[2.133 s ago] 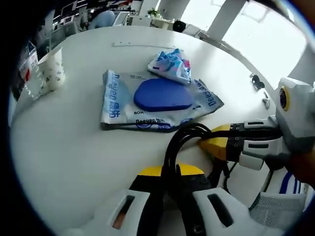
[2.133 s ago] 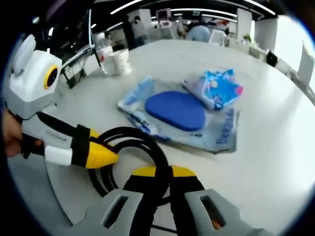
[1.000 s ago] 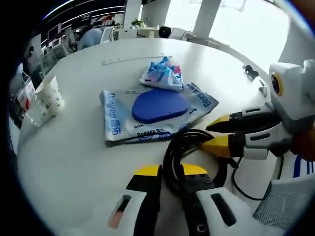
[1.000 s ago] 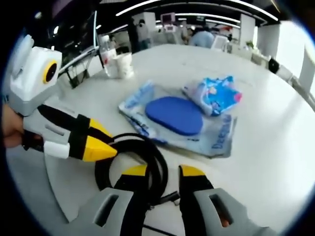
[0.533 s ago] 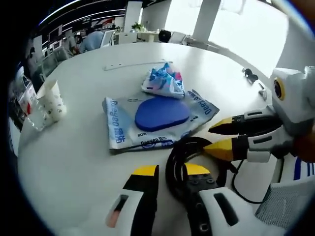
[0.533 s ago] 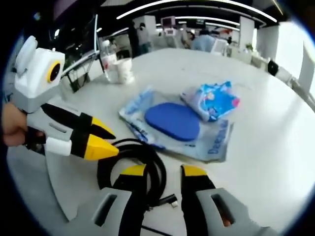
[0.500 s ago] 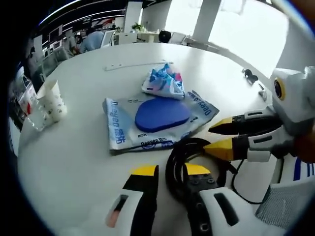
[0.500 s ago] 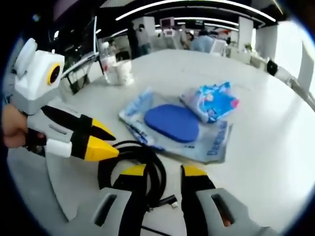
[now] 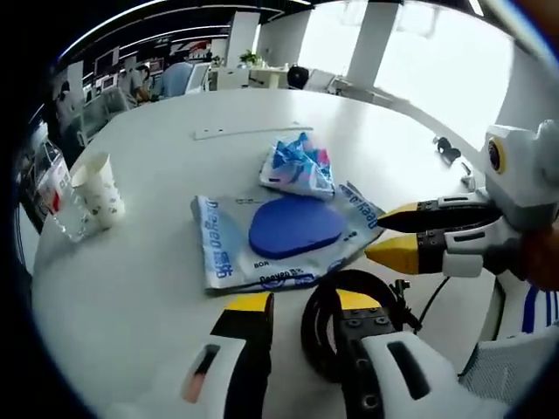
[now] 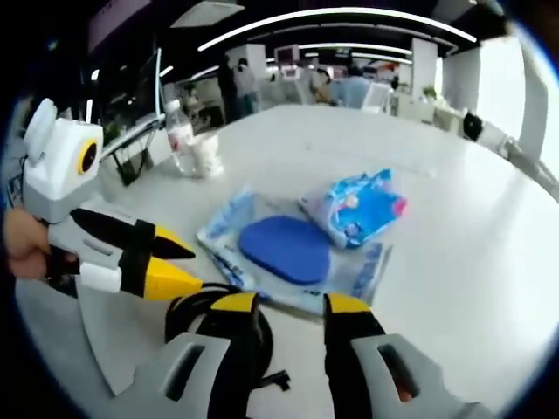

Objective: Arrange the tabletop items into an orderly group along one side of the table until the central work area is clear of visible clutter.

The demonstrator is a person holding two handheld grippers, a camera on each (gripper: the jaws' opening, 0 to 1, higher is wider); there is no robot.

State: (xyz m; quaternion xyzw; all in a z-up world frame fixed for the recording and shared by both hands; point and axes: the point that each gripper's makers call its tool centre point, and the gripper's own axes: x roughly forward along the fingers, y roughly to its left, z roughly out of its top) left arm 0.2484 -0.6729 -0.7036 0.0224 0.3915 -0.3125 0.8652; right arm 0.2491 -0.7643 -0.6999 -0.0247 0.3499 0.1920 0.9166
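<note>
Hovering with both tongs spread, my left gripper [image 9: 301, 310] and right gripper [image 10: 279, 307] flank the coiled black cable [image 9: 336, 301] beneath them; the blue oval pad [image 9: 297, 229] on its plastic pouch [image 9: 218, 253] lies ahead, awaiting tidying.

Free tabletop [image 9: 122, 288] lies left of the flat packet [image 9: 262, 253] and far beyond the crumpled bag [image 9: 299, 166]. Near obstacles: coiled black cable [image 9: 336, 323] under the left gripper [image 9: 301, 310], right gripper [image 9: 389, 236] alongside. Paper cup [image 9: 98, 190] stands at the far left edge.
</note>
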